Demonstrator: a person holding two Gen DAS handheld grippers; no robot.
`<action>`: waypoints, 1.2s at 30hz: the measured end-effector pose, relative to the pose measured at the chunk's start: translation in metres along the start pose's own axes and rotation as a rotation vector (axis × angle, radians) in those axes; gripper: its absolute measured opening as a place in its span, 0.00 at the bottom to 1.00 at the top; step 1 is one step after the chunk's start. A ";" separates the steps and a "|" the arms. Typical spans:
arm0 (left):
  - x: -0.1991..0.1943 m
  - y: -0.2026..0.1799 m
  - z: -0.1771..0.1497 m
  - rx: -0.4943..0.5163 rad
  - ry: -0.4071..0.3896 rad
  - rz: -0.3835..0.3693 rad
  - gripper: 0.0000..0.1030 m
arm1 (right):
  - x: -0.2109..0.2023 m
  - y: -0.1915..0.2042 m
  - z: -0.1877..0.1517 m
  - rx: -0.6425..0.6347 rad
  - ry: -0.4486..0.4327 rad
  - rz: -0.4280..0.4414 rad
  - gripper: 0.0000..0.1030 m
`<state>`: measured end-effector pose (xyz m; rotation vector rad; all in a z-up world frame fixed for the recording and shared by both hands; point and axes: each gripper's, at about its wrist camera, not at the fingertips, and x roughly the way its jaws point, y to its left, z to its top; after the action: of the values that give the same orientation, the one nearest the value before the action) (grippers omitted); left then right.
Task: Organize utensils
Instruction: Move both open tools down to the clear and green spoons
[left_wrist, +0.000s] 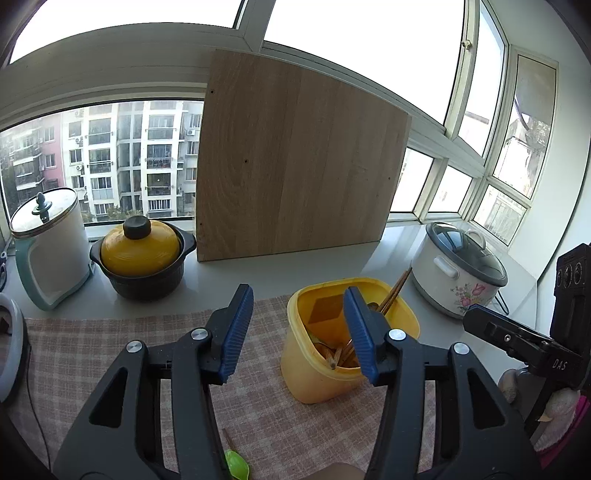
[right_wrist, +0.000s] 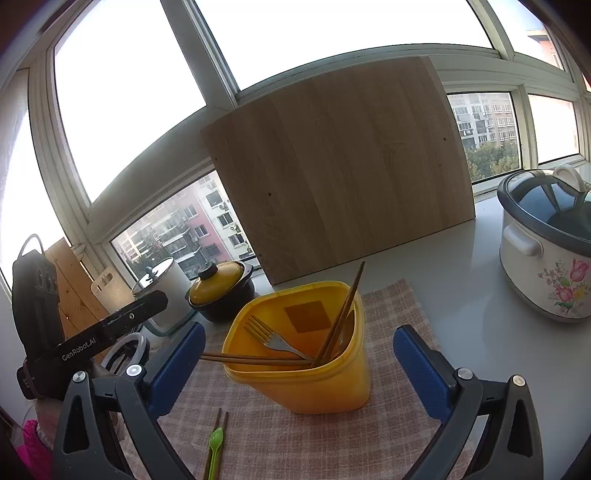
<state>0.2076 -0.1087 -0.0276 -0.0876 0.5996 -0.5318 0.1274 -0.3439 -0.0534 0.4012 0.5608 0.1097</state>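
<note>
board: wooden board (right_wrist: 340, 173) upright against window
cloth: checked cloth (right_wrist: 295, 443) under yellow holder (right_wrist: 306, 384)
holder contents: fork (right_wrist: 269, 338), chopsticks (right_wrist: 341, 317)
right gripper (right_wrist: 299, 373): wide, empty
left gripper (left_wrist: 295, 332): half-open, empty
loose: green spoon (right_wrist: 214, 443) on cloth

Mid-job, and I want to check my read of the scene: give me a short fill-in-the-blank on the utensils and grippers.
1. The metal fork lies inside the ____ container.
2. The green spoon lies on the checked ____, outside the container.
3. The right gripper has its jaws ____, gripping nothing.
4. The floral rice cooker stands to the container's ____ in the right wrist view.

Missing: yellow; cloth; open; right
</note>
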 end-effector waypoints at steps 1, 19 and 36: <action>-0.004 0.002 -0.004 0.003 0.004 0.006 0.55 | -0.001 0.001 -0.001 -0.007 0.005 0.000 1.00; -0.059 0.083 -0.101 -0.145 0.188 0.127 0.59 | -0.012 0.031 -0.039 -0.163 0.077 0.122 0.98; -0.044 0.088 -0.179 -0.149 0.364 0.141 0.59 | 0.048 0.071 -0.105 -0.124 0.383 0.227 0.66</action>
<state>0.1169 0.0026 -0.1728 -0.0887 0.9933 -0.3664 0.1124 -0.2329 -0.1298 0.3229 0.8797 0.4443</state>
